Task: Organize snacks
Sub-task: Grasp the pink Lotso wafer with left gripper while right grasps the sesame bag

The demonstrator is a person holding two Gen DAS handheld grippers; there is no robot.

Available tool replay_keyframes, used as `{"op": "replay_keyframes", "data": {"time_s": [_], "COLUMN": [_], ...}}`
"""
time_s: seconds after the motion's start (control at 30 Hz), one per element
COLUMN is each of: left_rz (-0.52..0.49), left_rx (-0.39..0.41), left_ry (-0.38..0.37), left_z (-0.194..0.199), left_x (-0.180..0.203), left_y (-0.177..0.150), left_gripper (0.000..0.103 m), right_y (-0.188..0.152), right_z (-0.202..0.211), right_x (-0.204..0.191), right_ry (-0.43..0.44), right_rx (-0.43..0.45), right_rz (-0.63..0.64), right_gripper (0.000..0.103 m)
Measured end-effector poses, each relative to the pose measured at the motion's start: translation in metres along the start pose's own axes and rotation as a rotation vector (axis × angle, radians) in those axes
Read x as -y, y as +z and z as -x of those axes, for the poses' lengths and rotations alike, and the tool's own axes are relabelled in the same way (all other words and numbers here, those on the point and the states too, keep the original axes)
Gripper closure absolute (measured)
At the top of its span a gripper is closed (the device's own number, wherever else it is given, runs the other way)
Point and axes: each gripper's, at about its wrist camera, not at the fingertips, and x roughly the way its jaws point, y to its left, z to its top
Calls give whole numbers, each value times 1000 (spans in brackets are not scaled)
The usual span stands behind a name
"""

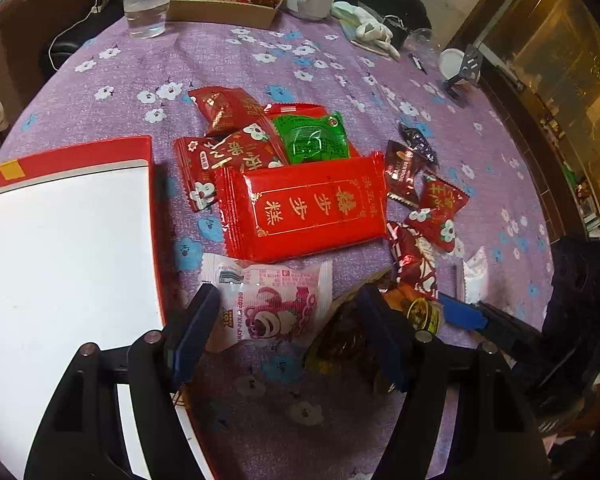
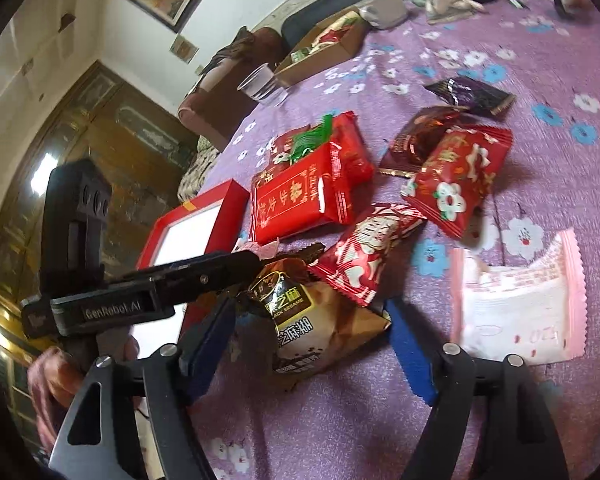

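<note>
Clearly the crowding is the main hazard here. The left gripper (image 1: 288,332) stands with its jaws apart over the pink bear packet (image 1: 274,304), which lies flat on the purple tablecloth (image 1: 260,64) just beside the red-rimmed box (image 1: 72,156); the pads do not press on it. The right gripper (image 2: 312,344) also stands with jaws apart, straddling the sesame packet (image 2: 320,320) without squeezing it. In the right wrist view the left gripper's finger reaches across and sits very near that sesame packet, so the two tools could knock together if both close at once.

The sesame packet is partly under a red flowered packet (image 2: 364,256), so lifting it may drag or flip that neighbour off toward the pale pink packet (image 2: 520,304). The bear packet is thin and flat; jaws closing from above could slide over the film and pinch the cloth instead. The big red packet (image 1: 308,208) lies close enough to be shoved too.
</note>
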Motion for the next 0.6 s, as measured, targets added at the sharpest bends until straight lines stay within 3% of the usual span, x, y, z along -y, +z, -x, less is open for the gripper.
{"op": "replay_keyframes", "data": {"time_s": [0.07,0.2,0.27,0.37,0.6], "left_rz": [2,-26,-10,-8,-121], "left_rx": [-5,-21,-32,-54,-52], "left_ry": [-30,-35,-52,-32,84], "left_z": [-1,-4,-4,-2,-15], "left_x": [2,10,9,8,30], "left_y": [1,2,3,3,-8], "left_gripper": [36,37,37,37,37], "right_y": [-3,-11,-20,-43,-60], "right_z": [-2,-8,-11,-8,19], "right_x": [-6,-23,-31,-52,-43], "right_ry": [-31,-93,-30,2,70], "right_rx": [10,-3,-48,-76,-37], "right_rz": [44,171,209,317,262], "right_gripper": [26,40,47,48,50]}}
